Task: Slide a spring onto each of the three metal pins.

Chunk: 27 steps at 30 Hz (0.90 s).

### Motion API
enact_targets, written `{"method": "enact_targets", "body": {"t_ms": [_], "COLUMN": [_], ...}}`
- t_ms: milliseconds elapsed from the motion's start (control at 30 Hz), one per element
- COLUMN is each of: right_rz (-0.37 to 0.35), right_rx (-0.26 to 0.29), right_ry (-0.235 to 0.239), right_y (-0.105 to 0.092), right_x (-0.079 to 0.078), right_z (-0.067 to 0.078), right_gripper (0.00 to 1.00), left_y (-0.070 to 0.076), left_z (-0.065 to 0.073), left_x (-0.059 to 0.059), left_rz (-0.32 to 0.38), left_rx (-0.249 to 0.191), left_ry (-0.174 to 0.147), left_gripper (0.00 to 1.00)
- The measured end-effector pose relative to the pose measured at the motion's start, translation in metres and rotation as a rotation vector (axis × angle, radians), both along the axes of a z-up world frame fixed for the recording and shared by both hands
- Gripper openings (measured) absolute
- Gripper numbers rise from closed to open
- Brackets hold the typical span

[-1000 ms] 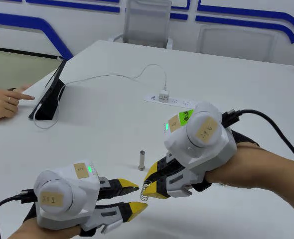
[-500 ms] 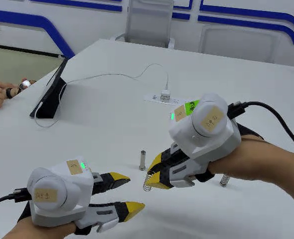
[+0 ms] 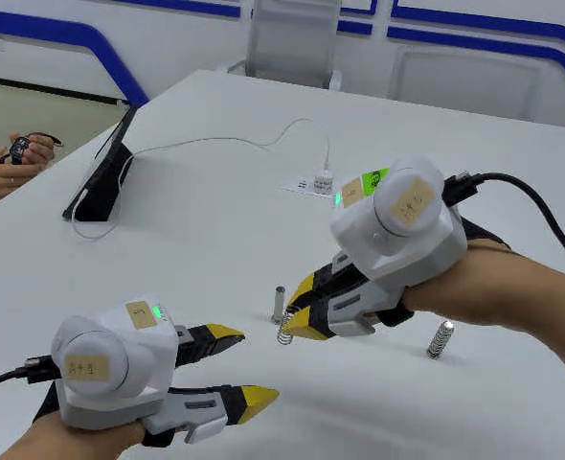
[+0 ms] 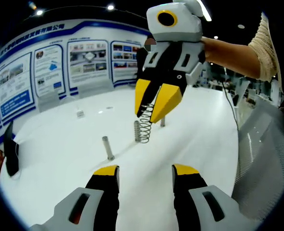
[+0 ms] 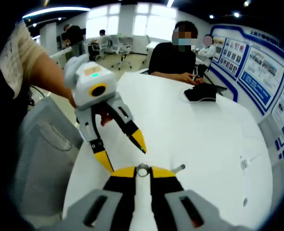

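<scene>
Hanging from the right gripper (image 3: 297, 324), a spring (image 3: 282, 332) is pinched by its top end between the yellow tips, just beside the bare pin (image 3: 279, 304) near the bench (image 3: 215, 240) middle. Cannot tell if the spring's lower end touches the bench. The spring is not on the pin.

In the left gripper view, the right gripper (image 4: 150, 113) comes down from above with the spring (image 4: 145, 126) dangling tilted. The bare pin (image 4: 107, 147) stands upright to its left, apart. A post (image 4: 137, 131) is half covered by the spring, and a far post (image 4: 162, 121) is too small to read; which one is coiled is unclear.

In the right gripper view, the right gripper (image 5: 143, 172) jaws are clamped on the spring (image 5: 143, 170), seen end-on as a ring, with most of its length hidden. The bare pin (image 5: 179, 168) pokes out just right of the tips.

A sprung pin (image 3: 440, 339) stands right of the right gripper, toward the near edge, with its base partly shadowed.

The left gripper (image 3: 249, 364) is at the near-left, its jaws spread and holding nothing (image 4: 145, 169) (image 5: 124, 154).

A tablet (image 3: 99, 182) leans at the left edge, a power strip (image 3: 311, 185) lies further back, and a hand (image 3: 10, 168) is cut off at the left.
</scene>
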State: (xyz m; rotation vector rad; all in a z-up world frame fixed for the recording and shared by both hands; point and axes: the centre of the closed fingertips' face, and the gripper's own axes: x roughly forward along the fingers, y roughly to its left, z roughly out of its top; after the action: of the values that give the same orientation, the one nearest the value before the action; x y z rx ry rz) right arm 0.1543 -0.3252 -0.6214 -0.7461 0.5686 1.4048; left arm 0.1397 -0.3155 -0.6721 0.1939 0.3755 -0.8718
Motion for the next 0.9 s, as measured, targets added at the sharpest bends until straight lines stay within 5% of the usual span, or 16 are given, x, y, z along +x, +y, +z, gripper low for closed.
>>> {"method": "enact_targets", "body": {"t_ms": [900], "right_rz": [-0.040], "right_rx": [0.003], "right_ry": [-0.028], "right_y": [0.004], "right_x": [0.036], "right_z": [0.014], "right_gripper": [0.12], "left_y": [0.009], "left_z": [0.001], "left_x": [0.003], "left_rz": [0.020], "left_rx": [-0.006], "left_ry": [-0.004], "left_gripper": [0.45]}}
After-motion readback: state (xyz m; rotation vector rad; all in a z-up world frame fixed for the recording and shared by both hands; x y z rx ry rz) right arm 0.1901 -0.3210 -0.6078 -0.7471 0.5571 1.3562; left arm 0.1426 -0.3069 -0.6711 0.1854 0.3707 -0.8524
